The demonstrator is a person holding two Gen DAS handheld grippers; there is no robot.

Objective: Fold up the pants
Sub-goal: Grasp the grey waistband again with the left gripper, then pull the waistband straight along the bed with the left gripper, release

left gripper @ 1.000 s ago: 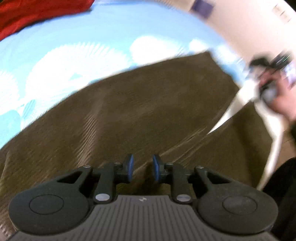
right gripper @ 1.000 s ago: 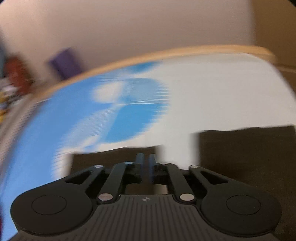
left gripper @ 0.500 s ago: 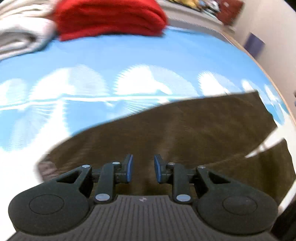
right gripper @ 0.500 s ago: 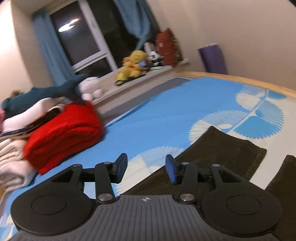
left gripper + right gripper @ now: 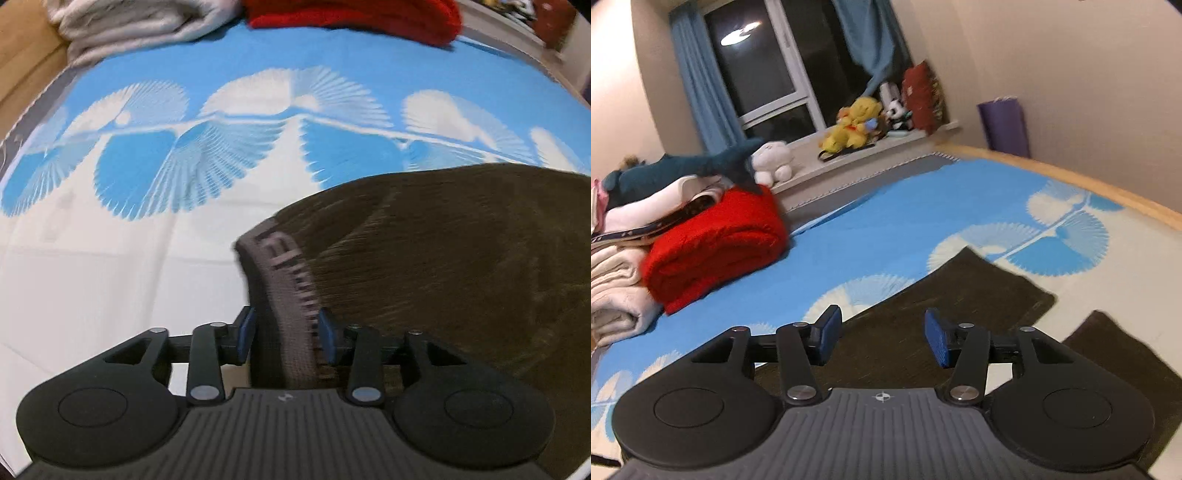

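Compared with a second ago, the left gripper [image 5: 284,334] now hangs over the waistband [image 5: 284,295] of the dark brown pants [image 5: 461,251], which lie flat on the blue-and-white bed sheet [image 5: 110,277]; its jaws, just opened to about half width, straddle the band without visibly pressing it. The right gripper [image 5: 882,338], earlier low over the sheet, now looks across the bed toward the red blanket [image 5: 716,240], jaws also just opened, with nothing between them. The waistband's lettering is too blurred to read.
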